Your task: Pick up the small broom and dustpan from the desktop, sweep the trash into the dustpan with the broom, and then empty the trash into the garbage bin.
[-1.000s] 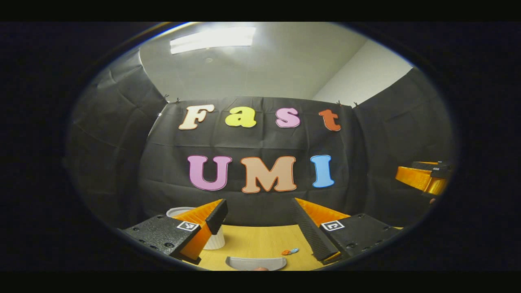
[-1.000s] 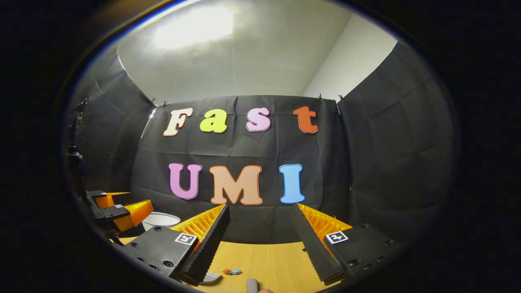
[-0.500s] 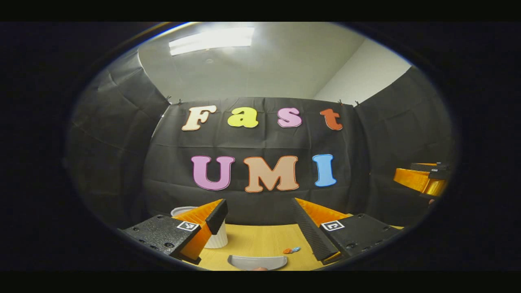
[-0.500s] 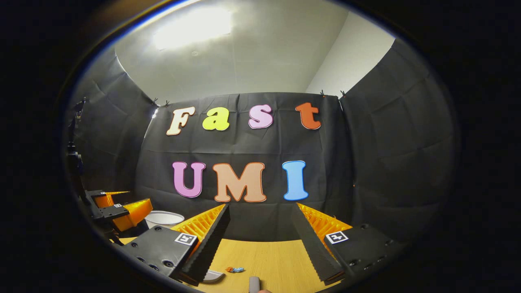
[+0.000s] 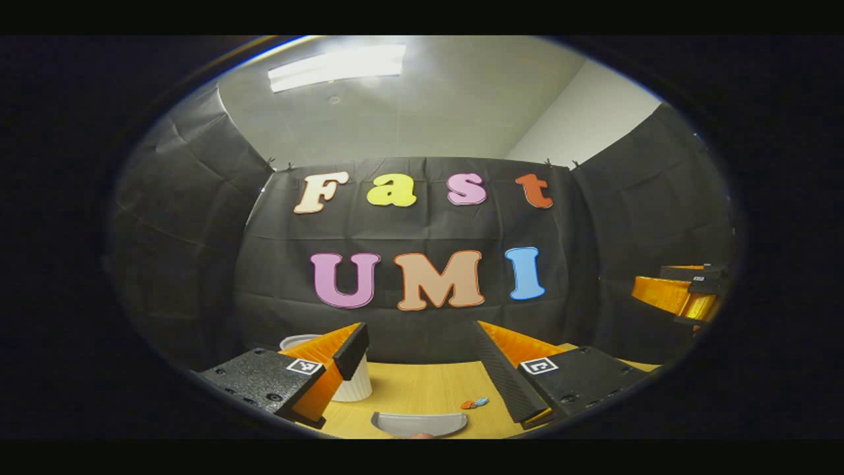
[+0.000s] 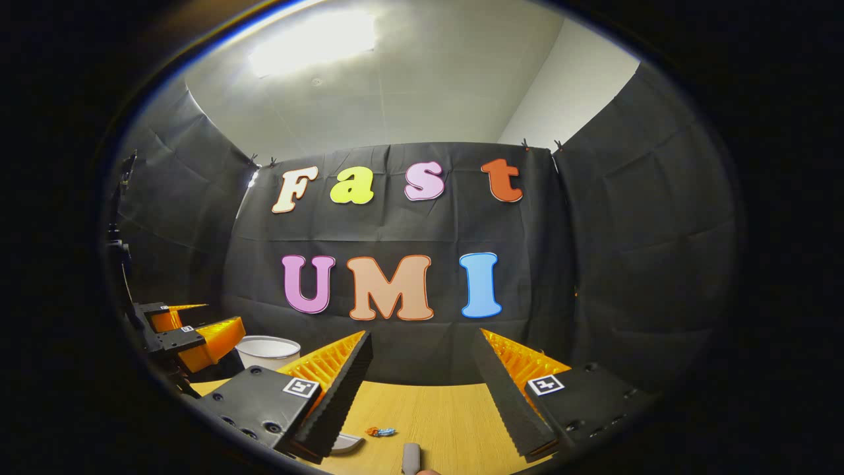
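Observation:
A grey dustpan (image 5: 419, 423) lies on the wooden desktop (image 5: 422, 386) low in the left gripper view, in front of my left gripper (image 5: 419, 340), which is open and holds nothing. Small coloured trash (image 5: 475, 403) lies just right of the pan. In the right gripper view the trash (image 6: 381, 432) sits on the desktop (image 6: 448, 412), with an edge of the dustpan (image 6: 346, 443) to its left. A grey broom handle end (image 6: 411, 457) pokes up at the bottom. My right gripper (image 6: 422, 343) is open above them, touching nothing.
A white ribbed garbage bin (image 5: 353, 388) stands at the back left of the table, partly behind my left finger, and the bin (image 6: 267, 349) shows beside the left gripper (image 6: 191, 333). The right gripper (image 5: 679, 293) hangs at the far right. Black cloth walls close in the table.
Both views have tipped down slightly, so a little more of the desktop, bin and broom handle shows. Both grippers stay open and nothing on the table has moved.

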